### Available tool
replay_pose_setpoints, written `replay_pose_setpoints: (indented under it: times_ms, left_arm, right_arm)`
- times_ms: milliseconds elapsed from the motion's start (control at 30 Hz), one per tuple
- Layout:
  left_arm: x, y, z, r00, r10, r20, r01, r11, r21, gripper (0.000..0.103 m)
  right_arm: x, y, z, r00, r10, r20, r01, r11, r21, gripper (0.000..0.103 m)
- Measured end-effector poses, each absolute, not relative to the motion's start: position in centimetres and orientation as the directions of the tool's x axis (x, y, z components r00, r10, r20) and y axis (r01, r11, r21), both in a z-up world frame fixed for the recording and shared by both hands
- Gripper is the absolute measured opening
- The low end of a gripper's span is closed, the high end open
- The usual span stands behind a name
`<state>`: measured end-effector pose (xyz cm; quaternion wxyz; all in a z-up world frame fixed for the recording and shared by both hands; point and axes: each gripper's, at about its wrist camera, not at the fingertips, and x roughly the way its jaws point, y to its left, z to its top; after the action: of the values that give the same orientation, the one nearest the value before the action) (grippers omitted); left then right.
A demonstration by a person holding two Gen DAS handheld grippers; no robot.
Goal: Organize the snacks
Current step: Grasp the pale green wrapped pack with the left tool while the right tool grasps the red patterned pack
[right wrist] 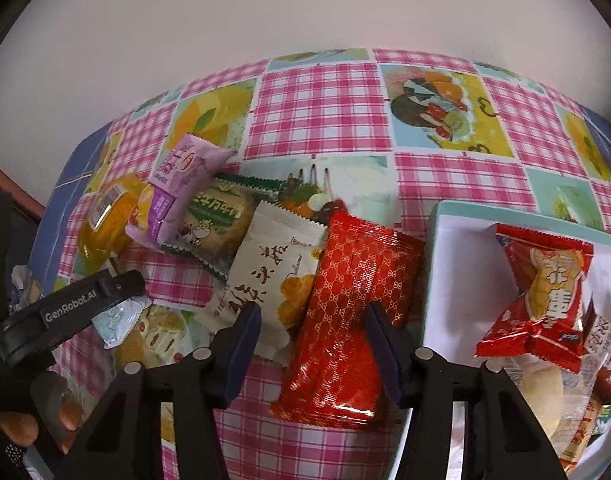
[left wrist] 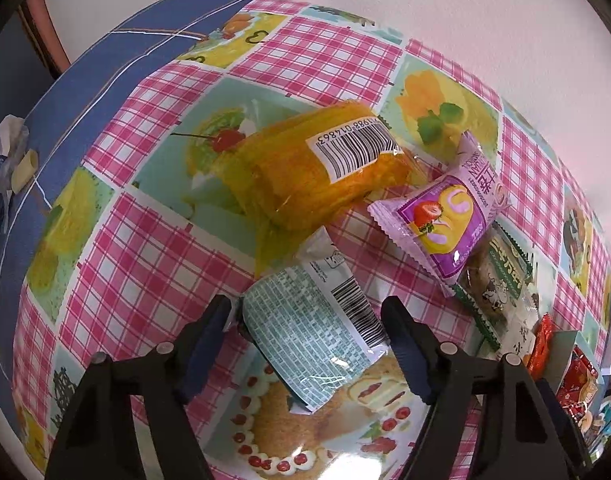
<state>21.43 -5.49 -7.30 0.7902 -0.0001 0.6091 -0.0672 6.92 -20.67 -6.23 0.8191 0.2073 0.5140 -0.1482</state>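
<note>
So the left gripper (left wrist: 307,322) is pointing down at the pale teal snack packet (left wrist: 313,332), which sits right between its two fingers on the checked tablecloth (left wrist: 317,56); the fingers bracket the packet's edges, but I honestly can't tell if the pads are actually pressing it. Just past it lie the orange wrapped cake (left wrist: 317,176) with its barcode label up, and a purple strawberry roll pack (left wrist: 441,220) overlapping a green biscuit pack (left wrist: 493,280). The right gripper (right wrist: 313,344) has its jaws part-spread over the red patterned packet (right wrist: 345,320); one finger sits on the wrapper, the other is off it, over the white pastry packet (right wrist: 273,276) next door. To the right, touching nothing of that, the white box (right wrist: 457,280) holds a red twisted-wrap snack (right wrist: 545,296) plus a few more packs underneath.
</note>
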Motion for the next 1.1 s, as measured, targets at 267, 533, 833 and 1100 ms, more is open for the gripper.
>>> replay_pose_setpoints:
  times_ms: [267, 533, 833, 1100]
  left_arm:
    - [22.3, -2.0, -7.1, 0.232, -0.105, -0.967, 0.092, 0.992, -0.085, 0.078]
    - [23.5, 1.3, -7.3, 0.226, -0.113, -0.968, 0.073, 0.992, -0.098, 0.078]
    - [24.6, 3.1, -7.8, 0.219, -0.116, -0.969, 0.079, 0.992, -0.101, 0.078]
    - [23.9, 1.8, -7.4, 0.220, -0.110, -0.969, 0.075, 0.993, -0.096, 0.078]
  right_arm:
    - [7.4, -18.5, -6.4, 0.442, 0.041, -0.896, 0.392, 0.890, 0.233, 0.056]
    - [6.9, -18.8, -5.2, 0.460, -0.054, -0.886, 0.457, 0.870, 0.184, 0.053]
    - [6.1, -21.1, -6.3, 0.384, -0.043, -0.922, 0.579, 0.790, 0.204, 0.055]
    - [6.9, -20.9, -7.1, 0.328, -0.111, -0.938, 0.616, 0.778, 0.123, 0.064]
